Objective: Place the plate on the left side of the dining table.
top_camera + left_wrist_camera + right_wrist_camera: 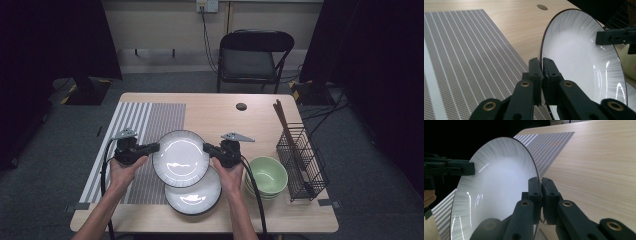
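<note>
Held level above the table between both hands, white plate (180, 157) pinched at its left rim by the left gripper (156, 147) and right rim by the right gripper (206, 147), jaws clamped, just beyond a second plate (195, 197).

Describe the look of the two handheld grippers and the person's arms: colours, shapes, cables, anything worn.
Both the left gripper and the right gripper are black, each with two flat-faced jaws on linked bars joined by brass-coloured pivot rings. A grey three-cornered plate sits atop each. A black cable trails from each back toward the person. The forearms are bare, with no sleeves or gloves in view.
</note>
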A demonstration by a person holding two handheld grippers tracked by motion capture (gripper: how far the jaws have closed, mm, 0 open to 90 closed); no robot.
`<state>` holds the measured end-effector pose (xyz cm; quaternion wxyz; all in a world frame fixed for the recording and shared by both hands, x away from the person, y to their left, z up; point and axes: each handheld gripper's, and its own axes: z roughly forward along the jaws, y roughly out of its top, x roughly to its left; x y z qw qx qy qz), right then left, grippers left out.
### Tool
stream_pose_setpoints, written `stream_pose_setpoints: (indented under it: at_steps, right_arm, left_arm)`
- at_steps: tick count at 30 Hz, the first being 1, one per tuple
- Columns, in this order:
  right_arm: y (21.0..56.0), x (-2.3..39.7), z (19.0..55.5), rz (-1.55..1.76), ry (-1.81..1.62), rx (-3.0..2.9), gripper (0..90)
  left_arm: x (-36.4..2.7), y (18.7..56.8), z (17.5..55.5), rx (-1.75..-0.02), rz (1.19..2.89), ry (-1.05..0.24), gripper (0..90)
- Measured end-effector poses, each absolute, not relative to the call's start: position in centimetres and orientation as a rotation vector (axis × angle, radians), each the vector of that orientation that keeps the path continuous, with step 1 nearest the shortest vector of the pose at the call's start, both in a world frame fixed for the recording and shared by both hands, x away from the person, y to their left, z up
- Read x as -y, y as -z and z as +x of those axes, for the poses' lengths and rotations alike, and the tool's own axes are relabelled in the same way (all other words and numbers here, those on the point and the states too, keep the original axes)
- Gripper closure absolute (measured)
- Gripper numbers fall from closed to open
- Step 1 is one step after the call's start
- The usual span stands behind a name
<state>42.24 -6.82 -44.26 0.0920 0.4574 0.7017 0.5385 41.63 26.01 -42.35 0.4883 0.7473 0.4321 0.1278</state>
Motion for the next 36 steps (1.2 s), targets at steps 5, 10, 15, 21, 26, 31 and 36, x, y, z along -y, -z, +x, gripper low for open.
stream_pose_setpoints:
  at_steps: [5, 10, 15, 21, 26, 31, 36]
  right_arm:
    - [43.5, 6.5, 42.4, 1.334, -1.6, -2.086, 86.6]
    - [43.0, 6.1, 42.7, 1.324, -1.61, -2.085, 86.7]
    - [42.7, 5.4, 43.0, 1.311, -1.608, -2.095, 86.6]
    - [42.5, 4.6, 43.6, 1.303, -1.608, -2.106, 86.6]
    - [42.1, 4.0, 44.2, 1.297, -1.617, -2.111, 86.6]
    - [41.6, 3.5, 44.7, 1.287, -1.616, -2.12, 86.6]
    - [41.4, 3.1, 45.1, 1.294, -1.61, -2.128, 86.4]
  left_arm:
    - [-26.4, 41.7, 41.8, -1.05, 1.805, -0.315, 86.8]
    - [-27.0, 41.2, 42.0, -1.046, 1.799, -0.325, 86.9]
    - [-27.6, 41.2, 42.0, -1.061, 1.786, -0.323, 86.9]
    - [-28.4, 41.0, 42.2, -1.074, 1.781, -0.335, 87.0]
    - [-28.8, 40.4, 42.5, -1.078, 1.782, -0.351, 87.0]
    - [-29.3, 40.2, 42.7, -1.083, 1.763, -0.352, 87.0]
    - [-29.7, 40.3, 43.0, -1.096, 1.756, -0.356, 87.0]
